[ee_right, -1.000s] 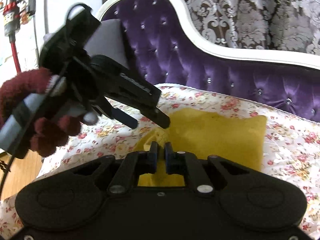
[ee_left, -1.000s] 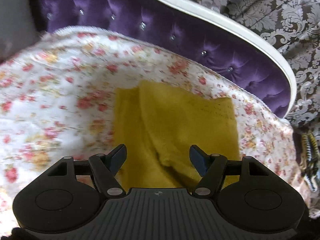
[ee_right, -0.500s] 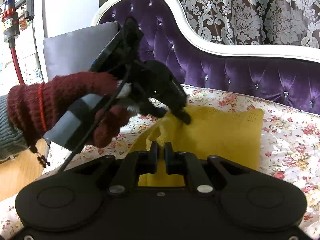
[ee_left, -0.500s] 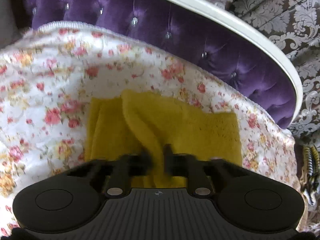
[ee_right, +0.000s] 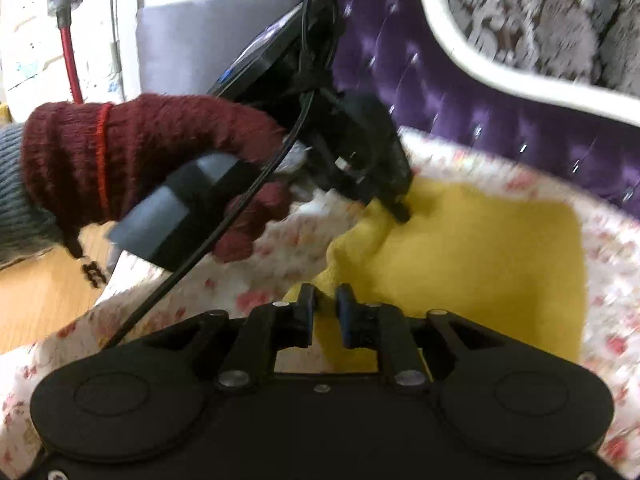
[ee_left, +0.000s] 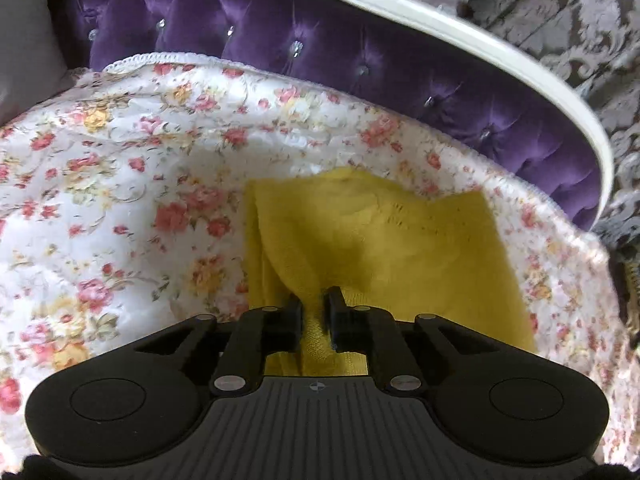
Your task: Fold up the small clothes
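A mustard-yellow knit garment (ee_left: 384,248) lies partly folded on the floral quilt (ee_left: 120,184). My left gripper (ee_left: 314,300) pinches a raised fold at the garment's near edge; its jaws are easing apart, but the cloth is still drawn up between the pads. In the right wrist view, that left gripper (ee_right: 402,214) bites the garment's (ee_right: 480,256) upper left corner, held by a hand in a dark red glove (ee_right: 140,152). My right gripper (ee_right: 326,300) is at the garment's near left edge. Its jaws are opening, with cloth loose in the gap.
The quilt covers a purple tufted sofa (ee_left: 320,32) with a white frame (ee_right: 472,56). A grey cushion (ee_right: 200,36) leans at the sofa's left end. Wooden floor (ee_right: 36,300) shows beyond the quilt's left edge. Patterned curtains (ee_right: 540,8) hang behind the sofa.
My left gripper went from wide open to closed on a fold of the yellow garment and moved in over it. My right gripper's jaws, shut on the edge before, have parted.
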`<state>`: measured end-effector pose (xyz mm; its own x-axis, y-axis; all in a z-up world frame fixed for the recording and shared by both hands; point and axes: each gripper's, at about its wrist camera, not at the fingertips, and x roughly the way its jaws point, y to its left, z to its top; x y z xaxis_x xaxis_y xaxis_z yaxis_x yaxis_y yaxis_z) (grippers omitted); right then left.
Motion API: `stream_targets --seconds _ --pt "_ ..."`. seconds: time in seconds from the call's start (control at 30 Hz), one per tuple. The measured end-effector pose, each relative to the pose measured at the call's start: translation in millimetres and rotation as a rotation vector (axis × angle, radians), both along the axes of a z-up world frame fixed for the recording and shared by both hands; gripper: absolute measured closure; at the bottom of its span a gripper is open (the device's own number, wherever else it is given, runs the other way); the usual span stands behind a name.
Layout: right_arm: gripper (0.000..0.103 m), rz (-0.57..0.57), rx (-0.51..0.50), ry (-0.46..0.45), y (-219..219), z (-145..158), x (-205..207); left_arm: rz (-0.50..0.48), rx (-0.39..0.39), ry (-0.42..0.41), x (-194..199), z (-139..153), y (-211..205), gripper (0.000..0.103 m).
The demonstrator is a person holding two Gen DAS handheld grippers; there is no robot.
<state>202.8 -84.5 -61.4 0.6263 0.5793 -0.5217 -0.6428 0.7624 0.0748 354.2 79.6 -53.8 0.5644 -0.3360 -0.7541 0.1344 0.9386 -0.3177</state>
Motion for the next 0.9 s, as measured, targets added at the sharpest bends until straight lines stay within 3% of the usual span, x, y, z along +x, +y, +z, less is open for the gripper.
stream_targets --seconds 0.03,0.1,0.13,0.3,0.47,0.6,0.7,0.8,0.87,0.9 --pt "0.074 0.006 0.027 0.010 -5 1 -2 0.004 -0.007 -0.007 0 1 2 0.082" --pt "0.057 -0.005 0.088 0.030 -20 6 -1 0.003 0.006 -0.032 0 5 5 0.080" --pt "0.054 -0.026 0.112 0.034 -28 10 2 0.003 0.022 -0.052 1 9 4 0.080" --pt "0.054 -0.210 0.156 0.011 -69 23 31 -0.012 0.090 -0.129 11 19 -8 0.074" --pt "0.052 -0.342 0.061 0.007 -83 19 86 -0.024 0.165 -0.122 31 7 -24 0.073" --pt "0.052 -0.413 -0.023 0.060 -88 0 121 -0.011 0.252 -0.138 44 -5 -28 0.070" --pt "0.043 -0.441 -0.006 0.083 -97 -7 132 0.008 0.303 -0.150 50 -8 -25 0.066" --pt "0.042 -0.462 0.074 0.134 -108 -6 141 0.027 0.241 -0.121 55 -5 -13 0.059" --pt "0.041 -0.469 0.131 0.139 -117 -1 136 0.049 0.162 -0.115 48 4 -2 0.046" --pt "0.041 -0.471 0.155 0.139 -122 2 134 0.052 0.130 -0.118 43 9 2 0.032"
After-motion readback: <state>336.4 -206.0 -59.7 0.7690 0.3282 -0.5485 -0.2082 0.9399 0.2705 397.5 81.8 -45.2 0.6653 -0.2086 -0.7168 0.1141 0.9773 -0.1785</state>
